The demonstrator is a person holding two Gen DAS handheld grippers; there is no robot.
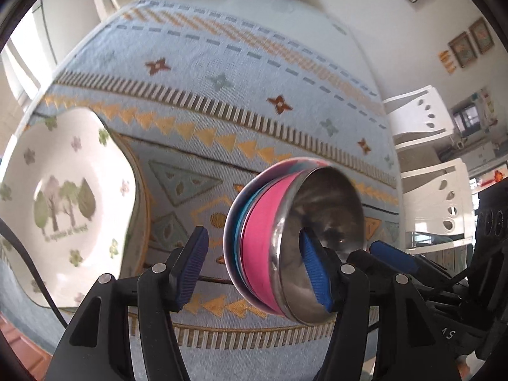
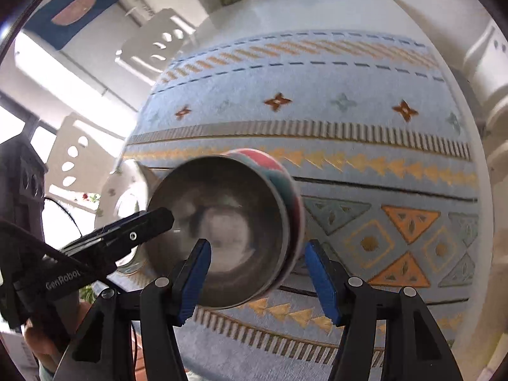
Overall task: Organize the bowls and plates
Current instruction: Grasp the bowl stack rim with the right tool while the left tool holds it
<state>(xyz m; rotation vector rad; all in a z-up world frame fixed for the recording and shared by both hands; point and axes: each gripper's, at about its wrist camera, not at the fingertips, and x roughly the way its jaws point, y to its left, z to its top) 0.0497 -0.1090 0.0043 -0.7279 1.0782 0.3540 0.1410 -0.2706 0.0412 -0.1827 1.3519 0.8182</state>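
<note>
Item 1: stack of bowls, steel one nested in pink, teal and lilac ones, tipping on its side at lower centre of the left wrist view, above the patterned blue cloth.

Item 2: your left gripper is standing with fingers wide apart, its right pad reaching inside the steel bowl.

Item 3: your right gripper is gaping too, straddling the stack's rim; whether it is touching cannot be told.

Item 4: tree-printed plate is lying at lower left.
</note>
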